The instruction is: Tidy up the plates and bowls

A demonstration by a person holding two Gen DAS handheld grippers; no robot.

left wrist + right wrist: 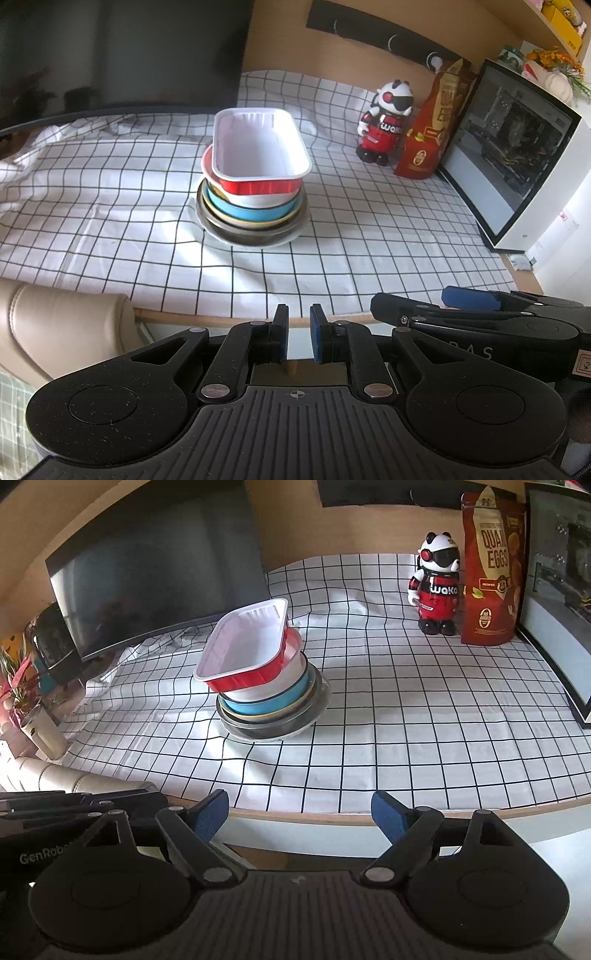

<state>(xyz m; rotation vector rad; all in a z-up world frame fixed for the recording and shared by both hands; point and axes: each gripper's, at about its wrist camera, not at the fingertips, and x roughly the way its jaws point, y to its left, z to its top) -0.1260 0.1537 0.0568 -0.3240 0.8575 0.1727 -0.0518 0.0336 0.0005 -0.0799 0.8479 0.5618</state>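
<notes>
One stack of dishes stands mid-table. On top is a red rectangular tray with a white inside [258,149] [245,646], tilted. Under it are a white bowl [258,199] [266,688], a blue bowl [251,212] [269,705], a yellow-rimmed plate, a dark plate [247,236] [273,727] and a white plate at the bottom. My left gripper [298,334] is empty, its jaws nearly closed, off the table's front edge. My right gripper [300,816] is open and empty, also off the front edge; it also shows in the left wrist view [472,306].
A checked tablecloth [369,240] [424,720] covers the table. A dark monitor [122,55] [155,565] stands at the back left. A panda figurine [386,122] [437,583], a red snack bag [437,122] [493,565] and a white appliance [517,155] stand at the right.
</notes>
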